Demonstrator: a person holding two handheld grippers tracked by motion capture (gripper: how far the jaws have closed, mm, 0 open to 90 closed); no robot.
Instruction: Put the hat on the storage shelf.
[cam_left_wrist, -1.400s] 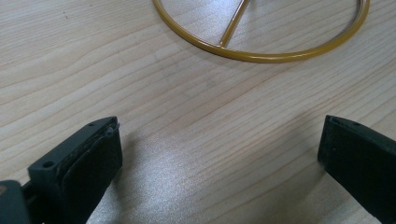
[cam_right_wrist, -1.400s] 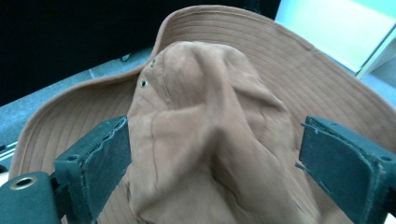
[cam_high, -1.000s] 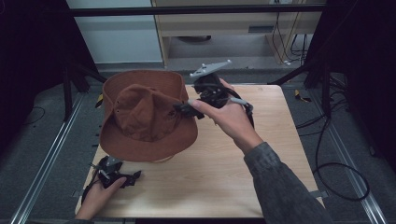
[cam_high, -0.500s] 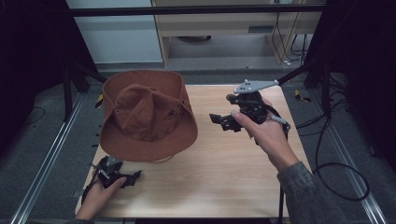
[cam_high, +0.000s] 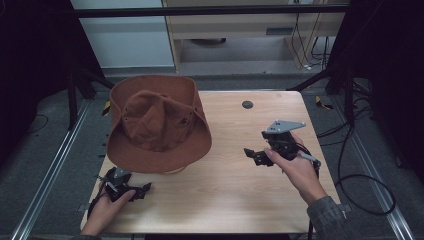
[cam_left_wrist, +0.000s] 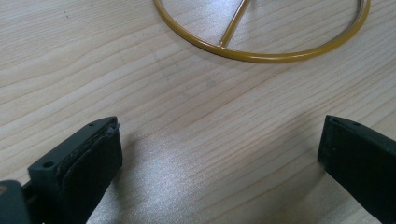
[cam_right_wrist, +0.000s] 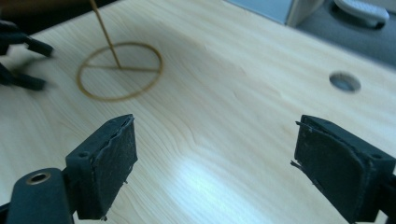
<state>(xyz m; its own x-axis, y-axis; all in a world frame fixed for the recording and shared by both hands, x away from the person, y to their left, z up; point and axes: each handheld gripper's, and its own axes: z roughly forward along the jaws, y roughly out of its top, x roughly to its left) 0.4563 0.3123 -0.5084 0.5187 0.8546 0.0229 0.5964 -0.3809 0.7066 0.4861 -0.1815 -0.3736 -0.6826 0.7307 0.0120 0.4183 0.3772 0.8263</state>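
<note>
A brown wide-brimmed hat (cam_high: 157, 125) sits raised over the left half of the wooden table (cam_high: 225, 200). It rests on a stand with a thin gold rod (cam_right_wrist: 105, 35) and a gold ring base (cam_left_wrist: 261, 58), the ring (cam_right_wrist: 119, 97) lying flat on the wood. My left gripper (cam_high: 140, 191) rests at the near left corner, just in front of the brim. It (cam_left_wrist: 219, 144) is open over bare wood. My right gripper (cam_high: 253, 156) hovers right of the hat, well apart from it. It (cam_right_wrist: 215, 154) is open and holds nothing.
A round cable hole (cam_high: 247, 104) is set in the table's far side, also visible as the hole (cam_right_wrist: 344, 82) beyond my right jaws. Black cables (cam_high: 360, 175) trail over the floor to the right. A low cabinet (cam_high: 240, 35) stands behind the table.
My right gripper has left the hat's right brim and moved right and nearer to the person, ending over bare table. The hat and my left gripper have stayed put.
</note>
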